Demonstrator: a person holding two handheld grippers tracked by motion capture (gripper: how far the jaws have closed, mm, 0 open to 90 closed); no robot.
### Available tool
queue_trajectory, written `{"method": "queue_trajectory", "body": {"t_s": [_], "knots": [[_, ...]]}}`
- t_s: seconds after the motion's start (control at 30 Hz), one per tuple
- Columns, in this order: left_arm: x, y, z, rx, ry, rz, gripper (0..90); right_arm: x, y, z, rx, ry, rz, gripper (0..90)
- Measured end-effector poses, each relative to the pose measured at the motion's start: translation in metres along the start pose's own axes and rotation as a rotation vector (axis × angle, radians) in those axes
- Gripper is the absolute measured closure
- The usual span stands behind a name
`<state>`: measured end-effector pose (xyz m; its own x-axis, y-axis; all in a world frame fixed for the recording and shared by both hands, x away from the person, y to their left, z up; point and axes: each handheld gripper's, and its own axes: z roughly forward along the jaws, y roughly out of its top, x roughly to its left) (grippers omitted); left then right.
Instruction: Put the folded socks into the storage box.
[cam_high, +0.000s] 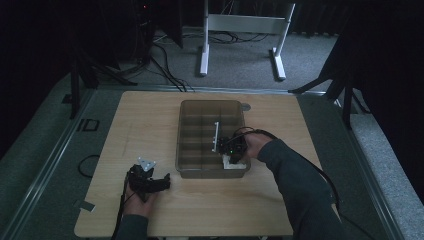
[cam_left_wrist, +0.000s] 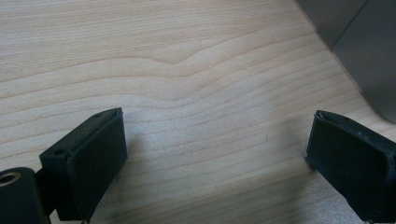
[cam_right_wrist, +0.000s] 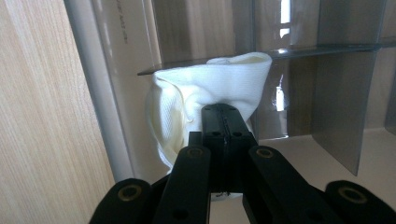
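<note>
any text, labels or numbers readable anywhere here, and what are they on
Nothing reads clearly.
Small moulded lettering on the clear wall of the organizer box, right gripper view: too small and blurred to read.
A mark like "ID" on the grey floor left of the table, high view: too dim to be sure.
White cloth, left gripper, right gripper: no text.

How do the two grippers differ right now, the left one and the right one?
The left gripper has its jaws spread wide with bare wooden table between them; the right gripper has its jaws closed together on a white cloth. The left gripper rests on the table beside the divided box; the right gripper reaches into a near corner compartment of the divided box. Both are black and hand-held.
</note>
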<state>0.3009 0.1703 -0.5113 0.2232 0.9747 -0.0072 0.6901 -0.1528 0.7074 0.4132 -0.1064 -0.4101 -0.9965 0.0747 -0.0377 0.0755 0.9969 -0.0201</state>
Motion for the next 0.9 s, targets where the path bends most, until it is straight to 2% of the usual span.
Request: {"method": "queue_trajectory", "body": {"t_s": [0.77, 0.9], "knots": [[0.000, 0.000, 0.000, -0.001, 0.000, -0.002, 5.3, -0.001, 0.002, 0.009, 0.023, 0.002, 0.003, 90.0], [0.000, 0.000, 0.000, -0.001, 0.000, -0.001, 5.3, 0.000, 0.004, 0.014, 0.043, 0.002, 0.003, 90.0]]}}
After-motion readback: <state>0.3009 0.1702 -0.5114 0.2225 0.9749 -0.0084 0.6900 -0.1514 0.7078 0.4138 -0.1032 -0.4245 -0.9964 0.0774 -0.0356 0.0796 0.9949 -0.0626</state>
